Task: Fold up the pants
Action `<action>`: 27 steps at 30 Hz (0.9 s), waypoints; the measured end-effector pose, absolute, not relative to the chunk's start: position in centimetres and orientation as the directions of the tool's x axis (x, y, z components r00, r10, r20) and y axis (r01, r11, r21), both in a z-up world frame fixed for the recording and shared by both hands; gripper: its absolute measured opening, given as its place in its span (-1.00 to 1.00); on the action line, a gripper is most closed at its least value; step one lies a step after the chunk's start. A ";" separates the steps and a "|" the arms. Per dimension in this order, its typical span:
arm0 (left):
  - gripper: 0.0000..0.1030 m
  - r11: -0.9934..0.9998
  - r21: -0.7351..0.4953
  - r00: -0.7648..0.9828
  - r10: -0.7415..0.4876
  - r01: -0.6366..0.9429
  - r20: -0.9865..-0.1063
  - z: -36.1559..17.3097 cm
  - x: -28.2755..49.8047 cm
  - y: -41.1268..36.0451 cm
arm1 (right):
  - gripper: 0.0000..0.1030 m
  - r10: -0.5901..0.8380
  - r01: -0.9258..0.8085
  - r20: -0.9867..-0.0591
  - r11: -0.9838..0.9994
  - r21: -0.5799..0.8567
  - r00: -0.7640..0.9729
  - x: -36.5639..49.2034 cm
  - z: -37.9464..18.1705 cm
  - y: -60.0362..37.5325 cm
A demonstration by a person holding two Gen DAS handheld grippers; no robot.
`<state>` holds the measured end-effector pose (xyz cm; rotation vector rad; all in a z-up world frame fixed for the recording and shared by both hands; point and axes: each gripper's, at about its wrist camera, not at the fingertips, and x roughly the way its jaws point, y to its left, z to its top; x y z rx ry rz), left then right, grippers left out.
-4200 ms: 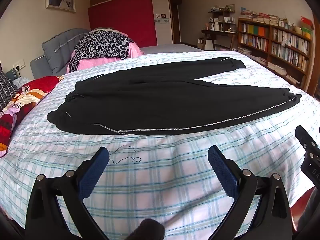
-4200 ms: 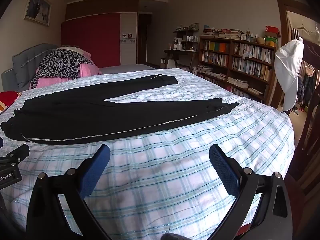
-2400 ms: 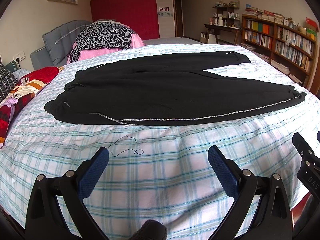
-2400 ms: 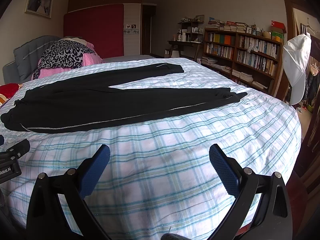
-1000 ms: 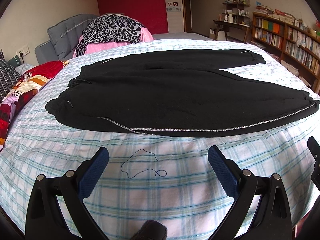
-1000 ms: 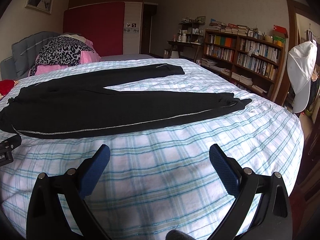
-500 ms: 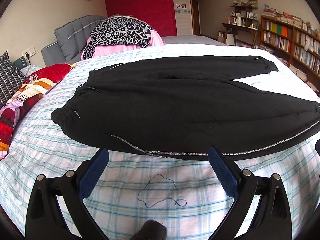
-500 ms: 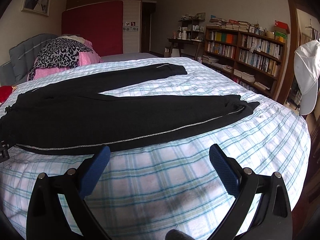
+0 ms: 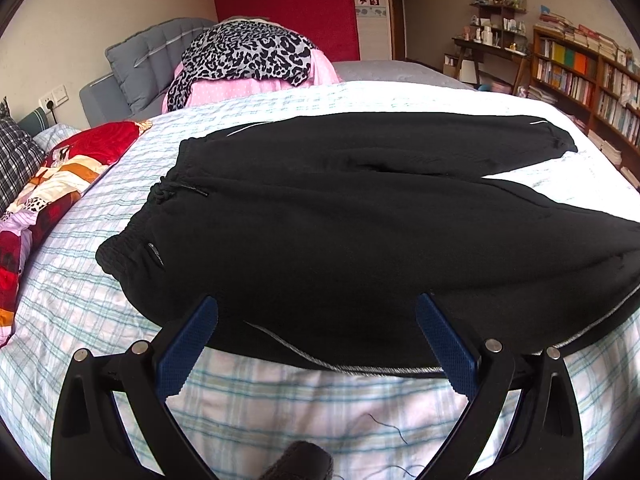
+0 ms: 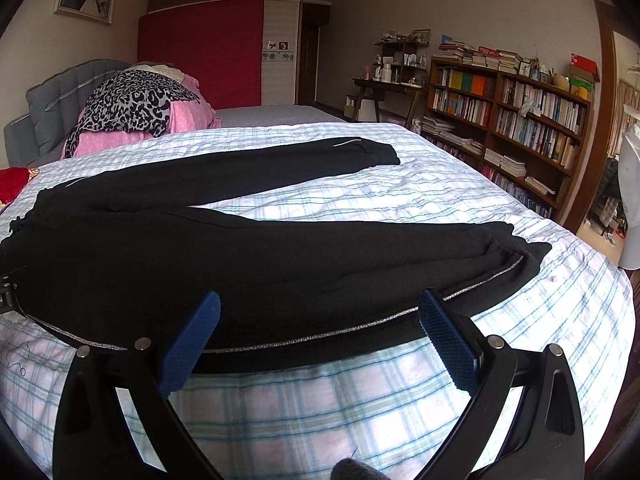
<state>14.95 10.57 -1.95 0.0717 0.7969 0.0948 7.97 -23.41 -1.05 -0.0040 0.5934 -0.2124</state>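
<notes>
1. The black pants lie flat on the bed, on its blue-and-white checked sheet. The waistband is toward the left and the two legs run to the right, spread apart in a narrow V.
2. A thin silver stripe runs along the near edge of the near leg, ending at the cuff.
3. The left hand-held gripper is wide open, its blue-padded fingers low over the near edge of the pants close to the waistband, holding nothing.
4. The right hand-held gripper is also spread wide and empty, over the striped edge of the near leg, further toward the cuff.
5. A loose dark thread lies on the sheet just in front of the pants.
6. At the head of the bed sits a leopard-print blanket on pink bedding, with a red patterned quilt at the left edge.
7. A bookshelf stands along the right wall.
</notes>
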 end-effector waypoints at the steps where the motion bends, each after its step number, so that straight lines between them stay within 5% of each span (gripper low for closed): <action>1: 0.91 0.994 0.090 0.684 0.110 -0.065 -0.721 -1.9 15.7 11.3 | 0.95 -0.194 0.191 -0.557 0.979 -0.064 0.807 8.5 -1.0 -23.3; 27: 0.91 0.973 -0.080 0.617 0.072 -0.216 -0.784 -0.2 36.2 29.9 | 0.95 -0.117 0.103 -0.684 0.993 -0.061 0.720 18.2 -3.7 -21.4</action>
